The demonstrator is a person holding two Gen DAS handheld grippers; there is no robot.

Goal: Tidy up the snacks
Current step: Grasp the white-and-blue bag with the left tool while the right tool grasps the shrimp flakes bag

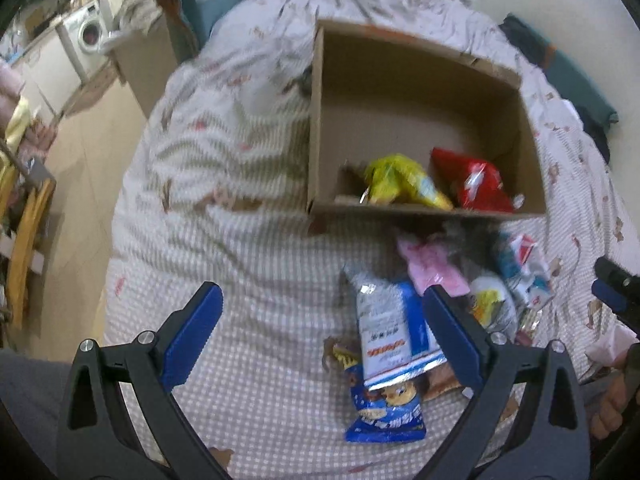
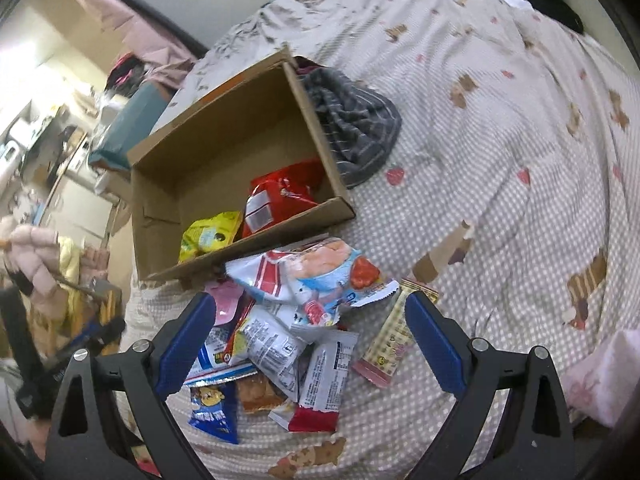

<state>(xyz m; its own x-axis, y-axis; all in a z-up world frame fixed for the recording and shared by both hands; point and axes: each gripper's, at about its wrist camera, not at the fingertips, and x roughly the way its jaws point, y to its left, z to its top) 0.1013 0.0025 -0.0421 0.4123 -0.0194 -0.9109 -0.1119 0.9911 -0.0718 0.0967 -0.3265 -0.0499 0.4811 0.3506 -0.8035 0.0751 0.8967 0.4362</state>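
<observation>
An open cardboard box (image 1: 316,128) (image 2: 160,216) lies on the bed. In it are a yellow snack bag (image 1: 400,180) (image 2: 208,234) and a red snack bag (image 1: 476,180) (image 2: 280,196). In front of the box is a pile of loose snack packets: a blue-and-silver bag (image 1: 386,332), a blue bear bag (image 1: 388,412) (image 2: 212,408), a pink packet (image 1: 434,264), a white cartoon bag (image 2: 320,276) and a checked yellow bar (image 2: 390,340). My left gripper (image 1: 320,316) is open and empty beside the pile. My right gripper (image 2: 308,324) is open over the pile.
The bed has a checked quilt (image 1: 248,264) with bear prints. A grey striped cloth (image 2: 356,124) lies by the box's right wall. The floor (image 1: 88,184) and a washing machine (image 1: 86,36) are to the left. The right gripper's tip shows in the left wrist view (image 1: 612,284).
</observation>
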